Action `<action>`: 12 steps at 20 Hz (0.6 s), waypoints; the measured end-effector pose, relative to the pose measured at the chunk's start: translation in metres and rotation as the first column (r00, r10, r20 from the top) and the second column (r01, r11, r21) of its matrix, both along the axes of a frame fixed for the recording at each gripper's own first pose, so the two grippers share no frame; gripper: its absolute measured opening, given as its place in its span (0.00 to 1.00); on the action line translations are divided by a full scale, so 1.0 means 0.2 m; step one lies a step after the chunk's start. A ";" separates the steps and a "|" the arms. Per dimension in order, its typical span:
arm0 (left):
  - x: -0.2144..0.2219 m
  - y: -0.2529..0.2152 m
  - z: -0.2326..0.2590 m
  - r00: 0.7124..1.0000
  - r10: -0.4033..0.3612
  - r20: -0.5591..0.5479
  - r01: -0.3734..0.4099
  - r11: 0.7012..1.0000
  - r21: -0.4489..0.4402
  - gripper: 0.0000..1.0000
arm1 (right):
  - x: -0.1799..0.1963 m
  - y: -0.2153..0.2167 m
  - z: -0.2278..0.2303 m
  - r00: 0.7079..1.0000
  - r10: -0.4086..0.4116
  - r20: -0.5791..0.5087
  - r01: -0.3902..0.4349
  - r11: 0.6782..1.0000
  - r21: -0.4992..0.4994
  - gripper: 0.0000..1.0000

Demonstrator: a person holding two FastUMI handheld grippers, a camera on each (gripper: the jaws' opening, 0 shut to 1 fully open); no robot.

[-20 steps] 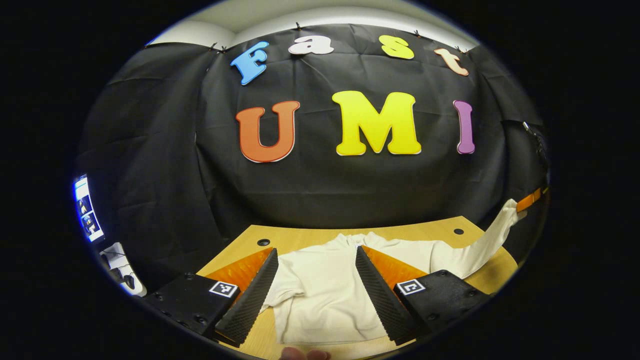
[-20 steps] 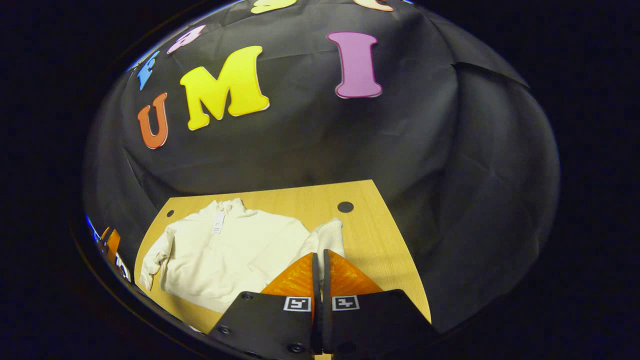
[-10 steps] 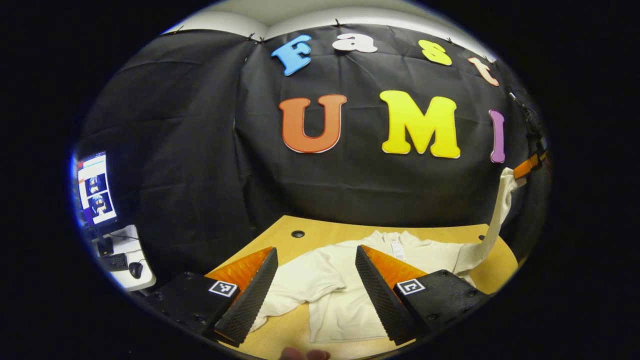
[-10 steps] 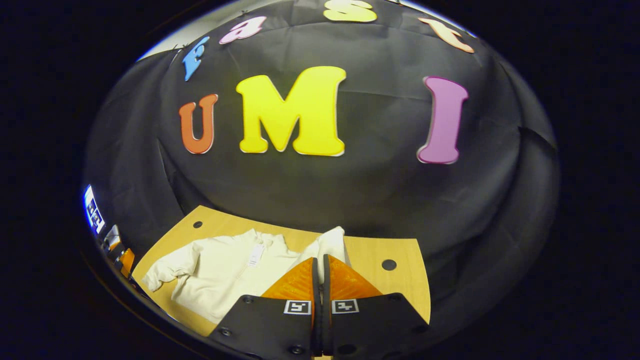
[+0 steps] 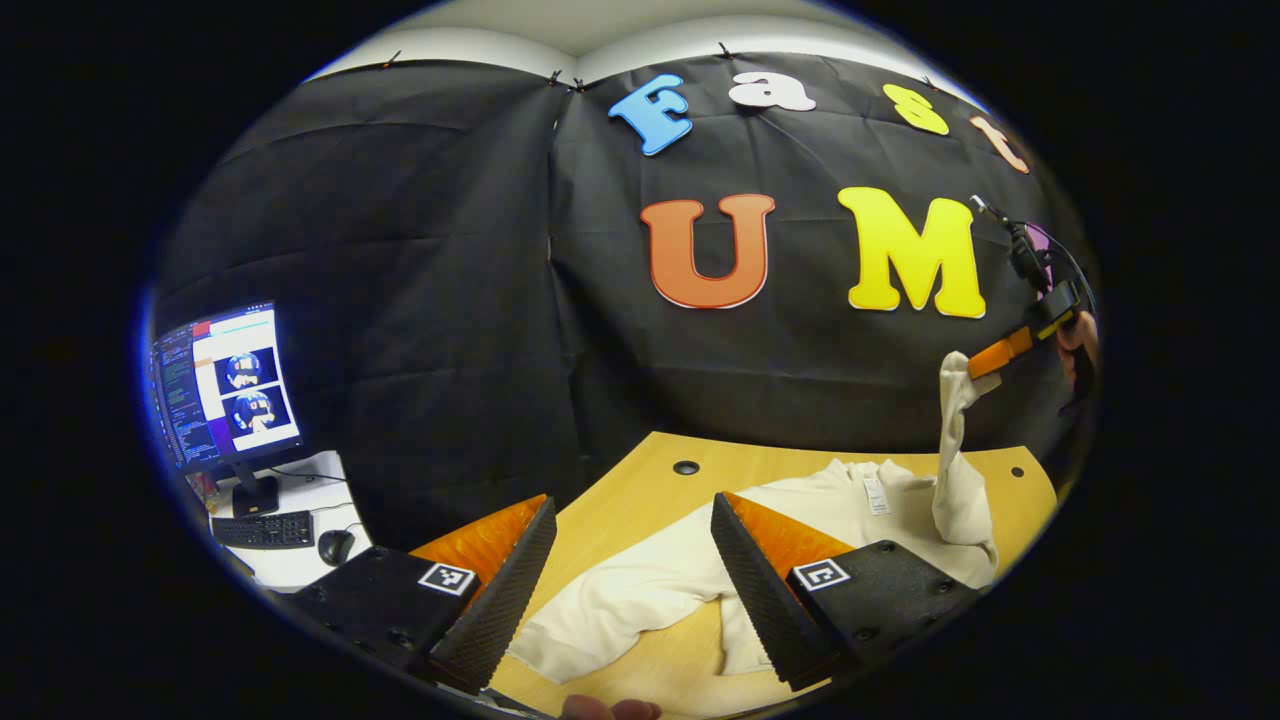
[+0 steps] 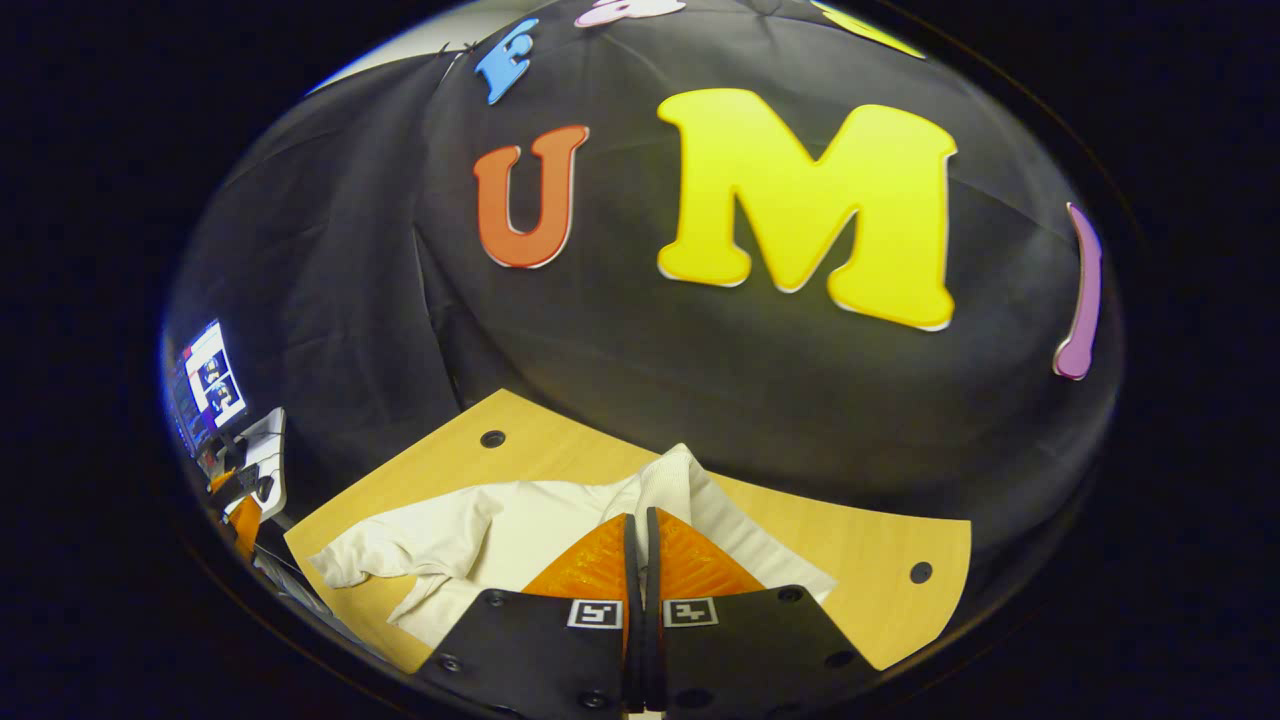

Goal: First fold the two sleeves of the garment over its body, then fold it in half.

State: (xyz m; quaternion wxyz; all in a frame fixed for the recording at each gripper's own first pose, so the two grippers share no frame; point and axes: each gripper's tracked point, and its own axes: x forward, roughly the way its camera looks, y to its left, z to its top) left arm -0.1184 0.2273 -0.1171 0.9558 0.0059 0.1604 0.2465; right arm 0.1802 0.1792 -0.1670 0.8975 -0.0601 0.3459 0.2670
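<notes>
A cream garment (image 5: 830,500) lies on the wooden table (image 5: 640,480), collar toward the wall. One of its sleeves (image 5: 620,600) lies loose on the table, below and between the fingers of my left gripper (image 5: 632,505), which is open and holds nothing. The other sleeve (image 5: 952,440) hangs almost straight up from the garment's shoulder, its cuff pinched in my right gripper (image 5: 975,362), held high at the far right. In the right gripper view the right gripper (image 6: 640,518) is shut on that ribbed cuff (image 6: 678,478), with the garment's body (image 6: 500,530) below and to the left.
Beyond the table's left edge, a lit monitor (image 5: 225,385), a keyboard (image 5: 262,530) and a mouse (image 5: 335,546) sit on a white desk. The table has small dark holes (image 5: 686,467) near its corners. Bare wood (image 6: 860,560) lies right of the garment.
My right gripper has lifted the sleeve higher and carried it leftward, from stretched out sideways to hanging nearly upright over the garment. My left gripper has swung left, still open.
</notes>
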 end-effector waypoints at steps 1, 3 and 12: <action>-0.03 0.04 0.00 1.000 0.019 -0.003 -0.019 1.000 0.003 0.99 | -0.02 0.09 -0.08 0.999 0.028 -0.019 -0.029 1.000 -0.009 0.00; -0.09 0.11 0.01 0.998 0.056 -0.008 -0.056 0.998 0.003 0.99 | -0.03 0.27 -0.26 0.995 0.080 -0.056 -0.082 0.996 -0.032 0.00; -0.22 0.21 -0.08 0.996 0.076 -0.036 -0.076 0.997 -0.013 0.99 | 0.02 0.82 -0.87 0.985 -0.008 -0.170 0.002 0.999 -0.035 0.00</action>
